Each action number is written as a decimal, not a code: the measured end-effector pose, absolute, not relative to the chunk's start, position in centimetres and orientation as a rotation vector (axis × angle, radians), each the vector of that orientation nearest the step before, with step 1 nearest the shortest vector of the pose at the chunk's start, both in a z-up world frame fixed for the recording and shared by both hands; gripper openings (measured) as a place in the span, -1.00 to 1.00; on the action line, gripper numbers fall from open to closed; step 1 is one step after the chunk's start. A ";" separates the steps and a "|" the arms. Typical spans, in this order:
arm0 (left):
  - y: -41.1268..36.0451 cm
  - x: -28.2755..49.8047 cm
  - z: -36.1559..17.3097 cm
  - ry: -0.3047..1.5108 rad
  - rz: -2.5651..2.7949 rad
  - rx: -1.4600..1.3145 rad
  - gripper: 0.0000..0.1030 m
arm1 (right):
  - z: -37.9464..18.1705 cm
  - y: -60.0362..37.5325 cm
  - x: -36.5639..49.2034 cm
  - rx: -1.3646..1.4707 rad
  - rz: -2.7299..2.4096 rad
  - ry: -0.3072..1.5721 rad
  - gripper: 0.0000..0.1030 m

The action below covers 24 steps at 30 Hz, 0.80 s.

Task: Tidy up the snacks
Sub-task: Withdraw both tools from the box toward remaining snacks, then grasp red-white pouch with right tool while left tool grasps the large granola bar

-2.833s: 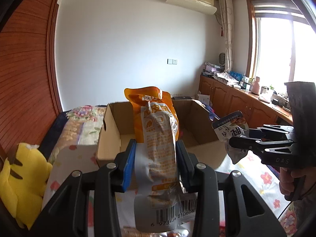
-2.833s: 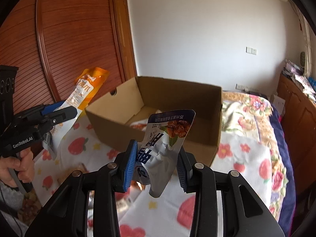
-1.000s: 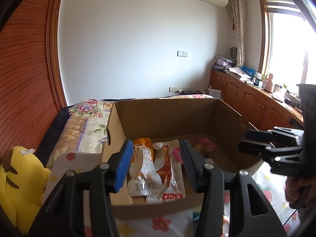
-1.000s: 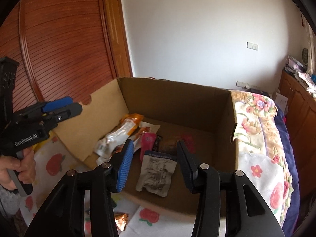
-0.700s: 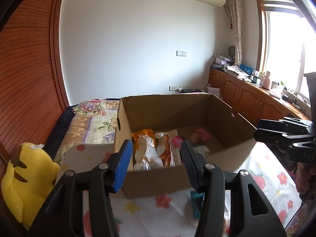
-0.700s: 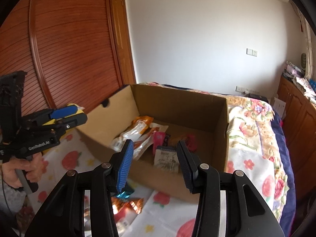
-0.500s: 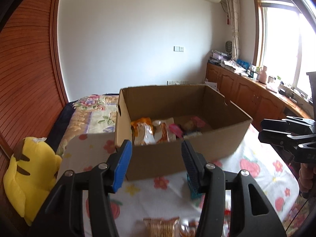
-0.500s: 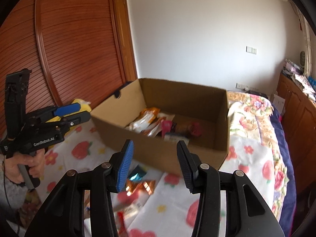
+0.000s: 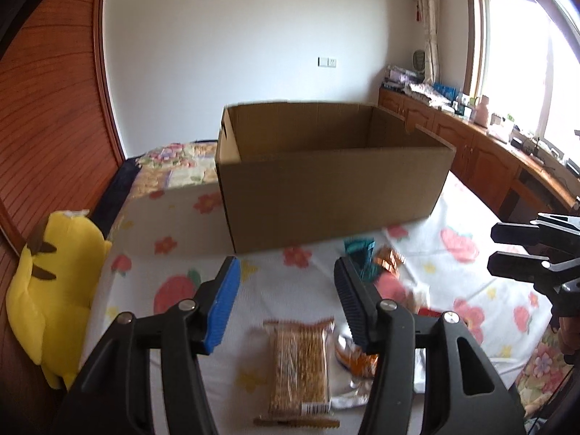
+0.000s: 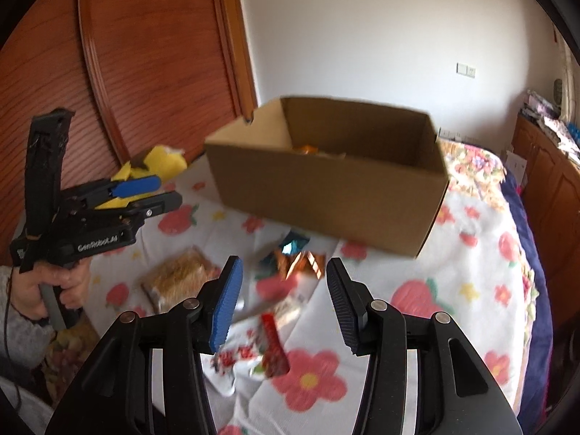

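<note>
Left wrist view: my left gripper [image 9: 286, 286] is spread wide, holding nothing, above the cracker packet [image 9: 299, 362] at lower centre. My right gripper [image 10: 281, 290] is likewise released over scattered snacks [image 10: 293, 257]. The cardboard box [image 9: 333, 188] sits beyond, frame centre.

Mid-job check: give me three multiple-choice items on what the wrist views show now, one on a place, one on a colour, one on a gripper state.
1. The cracker pack lies:
A. inside the cardboard box
B. on the bedspread in front of the box
C. on the plush toy

2. The plush toy is:
A. yellow
B. green
C. white

3. The left hand-held gripper is:
A. shut on a snack
B. shut on nothing
C. open

Answers: 1 B, it rests on the floral cloth below the open jaws. 2 A, yellow body, dark stripes. 3 C, jaws spread with nothing between.
</note>
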<state>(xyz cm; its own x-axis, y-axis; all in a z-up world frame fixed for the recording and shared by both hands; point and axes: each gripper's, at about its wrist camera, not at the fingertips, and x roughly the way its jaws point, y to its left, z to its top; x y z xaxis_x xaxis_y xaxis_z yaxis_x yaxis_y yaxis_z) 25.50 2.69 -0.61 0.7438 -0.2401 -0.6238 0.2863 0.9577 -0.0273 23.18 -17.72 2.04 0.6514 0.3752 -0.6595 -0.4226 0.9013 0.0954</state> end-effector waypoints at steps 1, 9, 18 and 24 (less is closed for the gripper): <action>2.6 25.3 -1.0 0.680 -0.290 0.073 0.05 | 1.5 -17.6 23.0 -0.073 0.452 0.740 -0.05; 2.6 24.3 -3.7 0.736 -0.304 0.073 0.06 | -2.0 -17.7 22.1 -0.062 0.458 0.812 -0.05; 2.8 23.6 -5.8 0.784 -0.307 0.072 0.06 | -5.1 -18.6 22.1 -0.012 0.472 0.877 -0.05; 3.0 23.4 -6.7 0.810 -0.307 0.073 0.07 | -6.3 -18.7 22.1 0.015 0.493 0.904 -0.10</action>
